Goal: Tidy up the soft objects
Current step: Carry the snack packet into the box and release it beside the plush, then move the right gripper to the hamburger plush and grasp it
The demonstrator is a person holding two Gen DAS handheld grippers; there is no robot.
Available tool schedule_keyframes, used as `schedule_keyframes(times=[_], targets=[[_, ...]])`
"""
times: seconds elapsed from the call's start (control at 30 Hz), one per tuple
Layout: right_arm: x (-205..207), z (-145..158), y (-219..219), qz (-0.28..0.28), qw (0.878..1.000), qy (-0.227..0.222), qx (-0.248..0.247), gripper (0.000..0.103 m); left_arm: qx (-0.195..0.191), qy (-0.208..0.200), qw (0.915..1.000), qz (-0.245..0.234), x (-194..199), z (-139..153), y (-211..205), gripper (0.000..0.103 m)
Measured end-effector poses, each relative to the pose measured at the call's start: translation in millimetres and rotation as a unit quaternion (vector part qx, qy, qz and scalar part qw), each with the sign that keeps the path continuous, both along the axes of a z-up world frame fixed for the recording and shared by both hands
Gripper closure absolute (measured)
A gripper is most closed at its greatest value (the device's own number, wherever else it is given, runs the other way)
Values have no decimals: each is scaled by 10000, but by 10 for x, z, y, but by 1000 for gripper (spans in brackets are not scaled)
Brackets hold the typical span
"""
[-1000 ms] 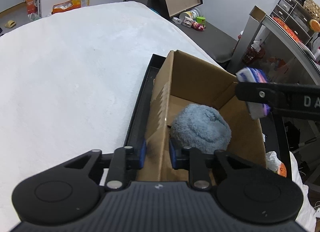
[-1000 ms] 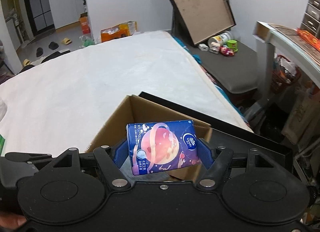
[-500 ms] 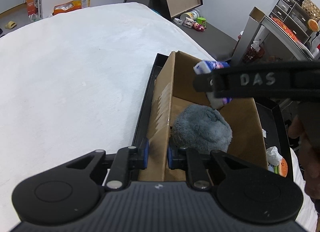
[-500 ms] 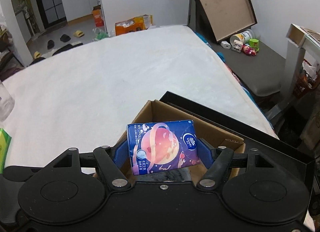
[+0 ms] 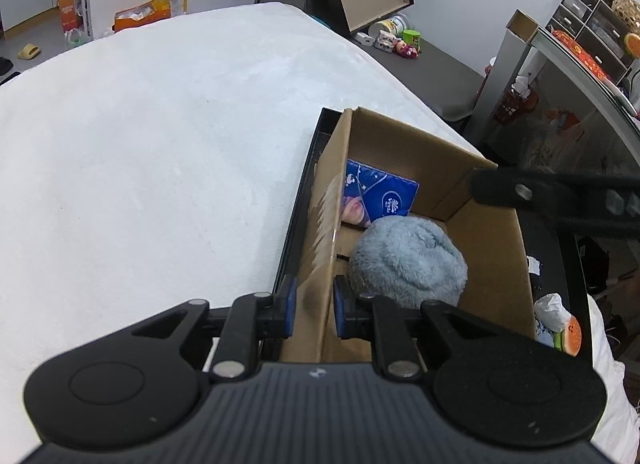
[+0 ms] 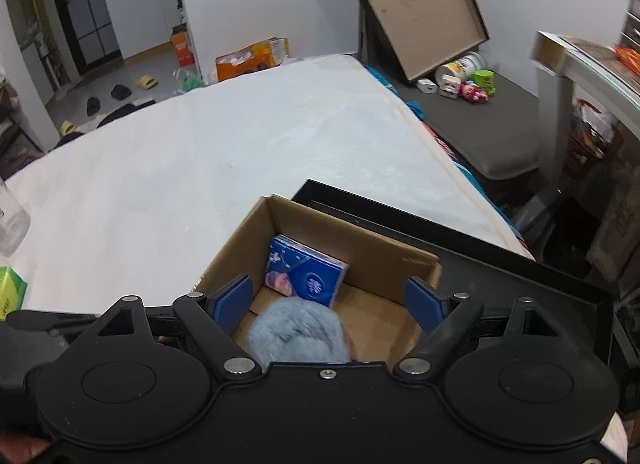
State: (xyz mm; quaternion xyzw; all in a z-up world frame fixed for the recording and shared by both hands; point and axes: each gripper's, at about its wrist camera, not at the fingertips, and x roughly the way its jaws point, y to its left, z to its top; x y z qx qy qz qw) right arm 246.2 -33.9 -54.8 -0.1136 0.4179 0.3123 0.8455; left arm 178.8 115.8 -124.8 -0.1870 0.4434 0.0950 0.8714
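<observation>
A brown cardboard box point(image 5: 492, 232) stands in a black tray point(image 5: 304, 200) on a white surface. My left gripper point(image 5: 314, 306) is shut on the box's near left wall, one pad on each side of it. Inside lie a fluffy grey-blue soft thing point(image 5: 408, 264) and a blue tissue pack point(image 5: 380, 194), which leans in the far left corner. My right gripper point(image 6: 328, 302) hovers above the box point(image 6: 372, 248), its jaws opening with nothing between them. Below it lie the tissue pack point(image 6: 306, 272) and the fluffy thing point(image 6: 298, 330). One right finger point(image 5: 520, 192) crosses the box's right rim.
The white surface point(image 5: 160, 164) spreads left of the tray point(image 6: 500, 264). A glass jar point(image 6: 10, 216) and a green pack point(image 6: 10, 292) sit at its left edge. Small bright items point(image 5: 560, 328) lie in the tray right of the box. A grey bench point(image 6: 500, 144) with toys stands beyond.
My right gripper opened and let go of the tissue pack, which now lies in the box's far left corner. Its finger drew back to the right. The left gripper kept its hold.
</observation>
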Motion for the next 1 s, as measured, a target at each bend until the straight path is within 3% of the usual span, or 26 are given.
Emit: schedule_keyframes(times=[0.27,0.4,0.73,1.0], targets=[[10,31,-562,-403,9991,64,70,20,214,88,9997,-58,7,38,-114,80],[7,10,-823,-518,9986,41,-20,20,277,178,9994,-102,27,45,-162,71],[-28,-189,-1395,-978,9950,219,14,21,444,325,9985,-66,54,56,-263,37],[-79,-417,-1718,-1215,9918,400,27,24,632,418,9971,-69,108,49,-403,31]])
